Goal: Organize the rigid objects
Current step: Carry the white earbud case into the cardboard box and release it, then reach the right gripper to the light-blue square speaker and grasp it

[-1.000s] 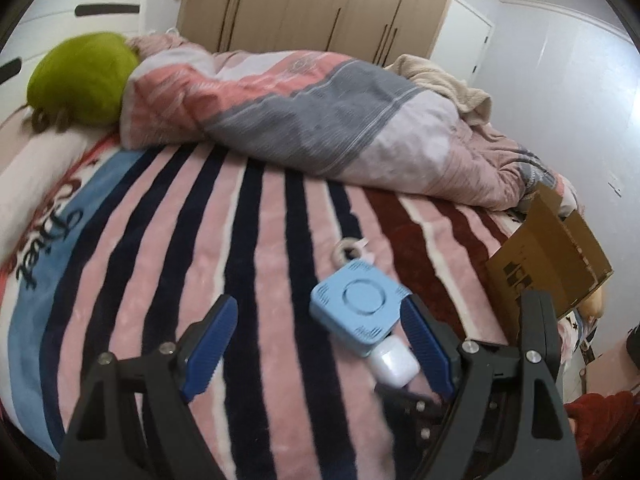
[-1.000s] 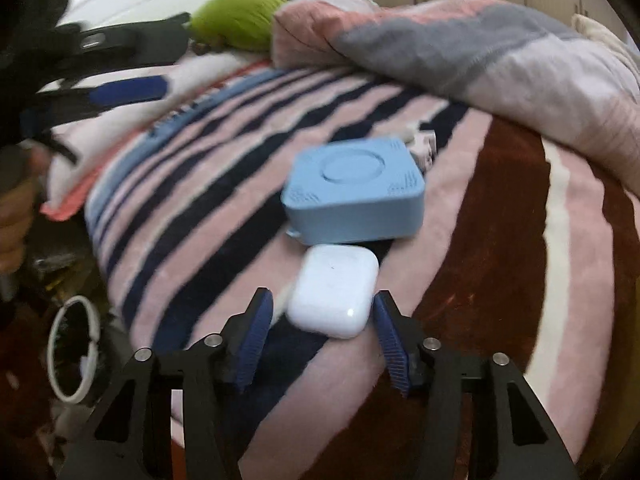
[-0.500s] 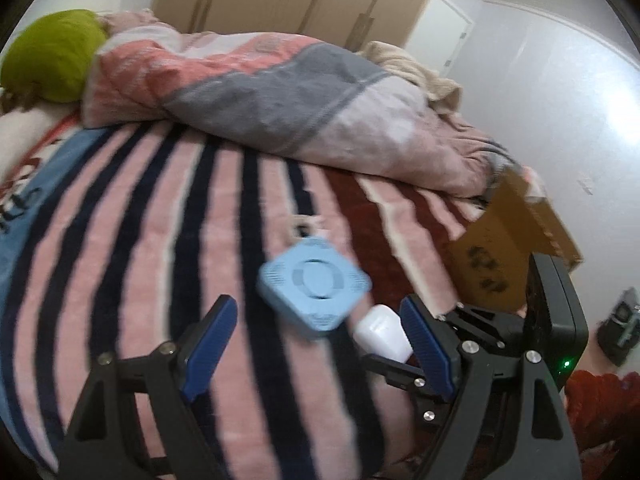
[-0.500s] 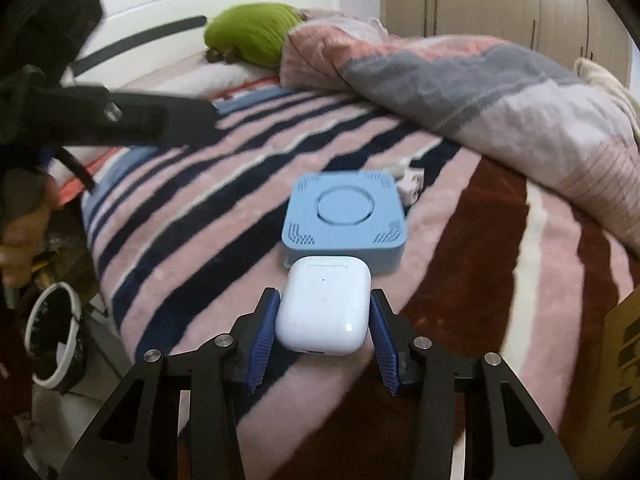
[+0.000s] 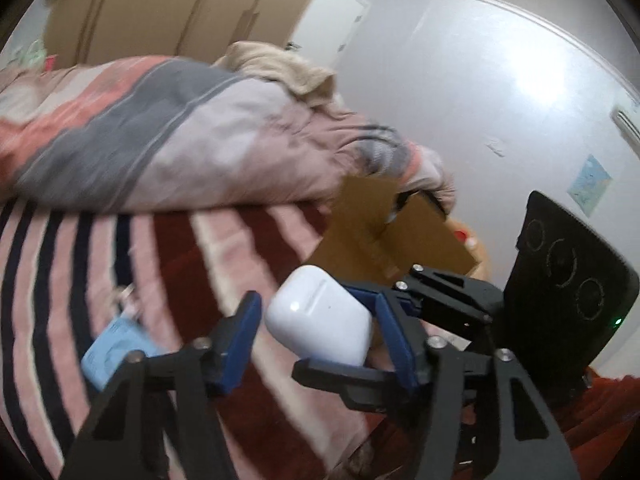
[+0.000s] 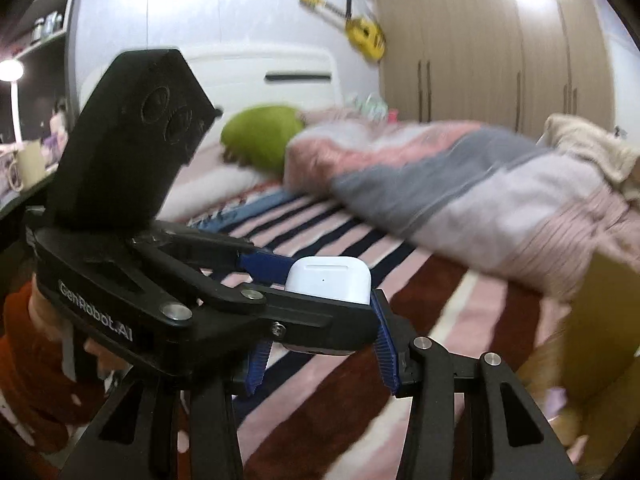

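A white earbud case [image 5: 320, 314] [image 6: 328, 280] is held in the air above the striped bed. My right gripper [image 6: 320, 354] is shut on it, pads at both sides. My left gripper [image 5: 316, 344] stands around the same case; its right pad touches it, its left pad [image 5: 240, 340] stands a little apart. In the right wrist view the left gripper's fingers [image 6: 264, 262] cross in front of the case. A blue square device [image 5: 114, 350] lies on the blanket at the lower left.
An open cardboard box [image 5: 384, 232] [image 6: 600, 320] stands at the bed's right edge. A heaped duvet [image 5: 180, 136] [image 6: 460, 184] covers the far side. A green plush [image 6: 260, 140] lies at the headboard. Wardrobes [image 6: 500, 52] line the far wall.
The right gripper has lifted the white case off the blanket and away from the blue device. The left gripper has swung right and closed in around the case.
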